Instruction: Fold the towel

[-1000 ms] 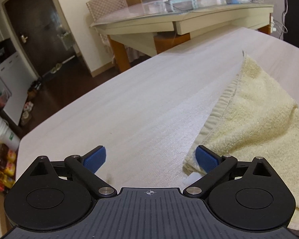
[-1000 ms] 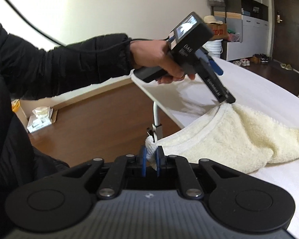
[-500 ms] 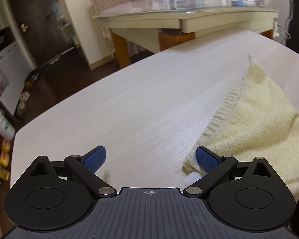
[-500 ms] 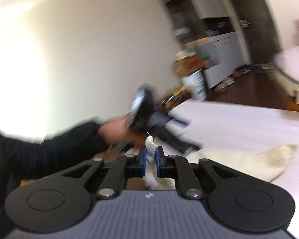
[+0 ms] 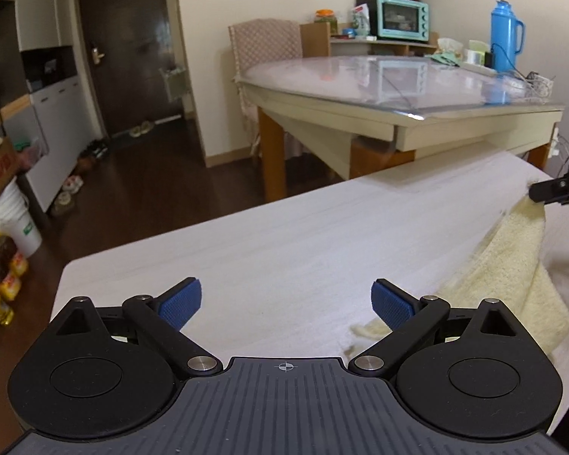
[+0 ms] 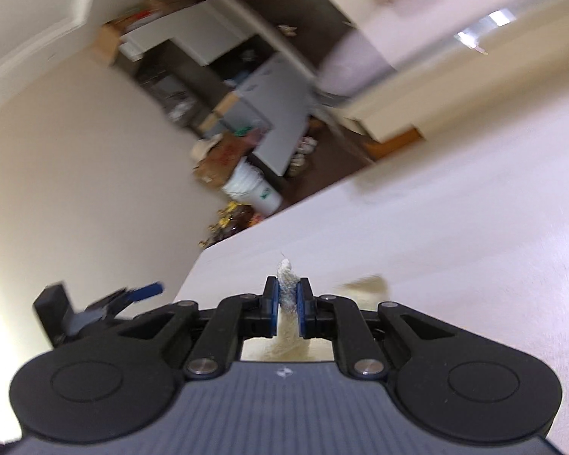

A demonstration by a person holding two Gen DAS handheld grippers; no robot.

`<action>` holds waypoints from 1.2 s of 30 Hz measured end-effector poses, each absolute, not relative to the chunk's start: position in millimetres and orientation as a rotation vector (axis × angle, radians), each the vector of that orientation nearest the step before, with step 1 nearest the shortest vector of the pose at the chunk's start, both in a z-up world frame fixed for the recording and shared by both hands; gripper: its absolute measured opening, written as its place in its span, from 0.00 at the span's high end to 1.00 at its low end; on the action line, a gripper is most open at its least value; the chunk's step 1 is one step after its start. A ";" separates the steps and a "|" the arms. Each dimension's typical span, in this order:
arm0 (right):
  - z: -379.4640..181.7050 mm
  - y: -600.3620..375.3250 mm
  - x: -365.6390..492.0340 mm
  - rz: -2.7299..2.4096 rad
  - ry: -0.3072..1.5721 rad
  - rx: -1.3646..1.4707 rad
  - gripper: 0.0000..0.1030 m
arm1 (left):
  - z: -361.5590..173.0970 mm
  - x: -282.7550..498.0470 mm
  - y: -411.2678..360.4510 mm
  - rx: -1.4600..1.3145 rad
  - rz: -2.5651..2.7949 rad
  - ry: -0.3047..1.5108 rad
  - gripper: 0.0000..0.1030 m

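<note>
A cream terry towel hangs at the right of the left wrist view, one corner lifted high and its lower end trailing on the white table. My left gripper is open and empty, just left of the towel's lower corner. My right gripper is shut on a towel corner that pokes up between the blue pads; its tip also shows at the right edge of the left wrist view. The left gripper also shows at the lower left of the right wrist view.
A dining table with a blue flask and a teal oven stands beyond the far edge. A white bucket, boxes and cabinets line the left wall. The white table's left edge drops to a dark floor.
My right gripper has swung up and across the table, carrying the towel corner. The towel has lifted off the table by my left gripper, which has tilted up and stayed open.
</note>
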State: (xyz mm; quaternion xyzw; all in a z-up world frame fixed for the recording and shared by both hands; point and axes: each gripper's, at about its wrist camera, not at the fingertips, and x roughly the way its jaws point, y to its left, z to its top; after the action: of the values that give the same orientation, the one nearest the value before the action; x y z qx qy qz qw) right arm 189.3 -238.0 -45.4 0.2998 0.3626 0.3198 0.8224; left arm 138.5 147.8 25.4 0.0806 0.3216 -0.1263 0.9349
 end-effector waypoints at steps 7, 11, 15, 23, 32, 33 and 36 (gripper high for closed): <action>-68.0 -241.7 200.0 0.595 0.807 0.630 0.89 | 11.7 132.4 128.1 0.224 -0.373 0.684 0.04; -67.4 -235.3 207.3 0.578 0.802 0.526 0.89 | 1.9 132.5 109.1 0.319 -0.383 0.695 0.04; -64.6 -225.5 209.1 0.560 0.792 0.400 0.87 | -7.7 137.7 96.8 0.396 -0.353 0.702 0.04; -55.1 -215.4 197.2 0.547 0.761 0.181 0.76 | -19.4 149.8 95.1 0.465 -0.328 0.713 0.03; -30.0 -225.0 165.1 0.549 0.671 0.202 0.69 | -19.9 164.5 108.6 0.393 -0.329 0.742 0.01; -26.4 -224.1 157.5 0.563 0.659 0.200 0.68 | -19.6 165.6 109.7 0.382 -0.327 0.751 0.01; -20.9 -218.3 140.8 0.606 0.640 0.192 0.64 | -18.3 165.1 108.6 0.387 -0.313 0.764 0.01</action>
State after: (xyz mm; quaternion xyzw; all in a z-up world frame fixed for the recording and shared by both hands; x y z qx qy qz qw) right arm 140.8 -218.3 -20.9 0.0929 0.3093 0.2930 0.8999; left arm 165.1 108.6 -18.3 0.1867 0.3691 -0.1510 0.8979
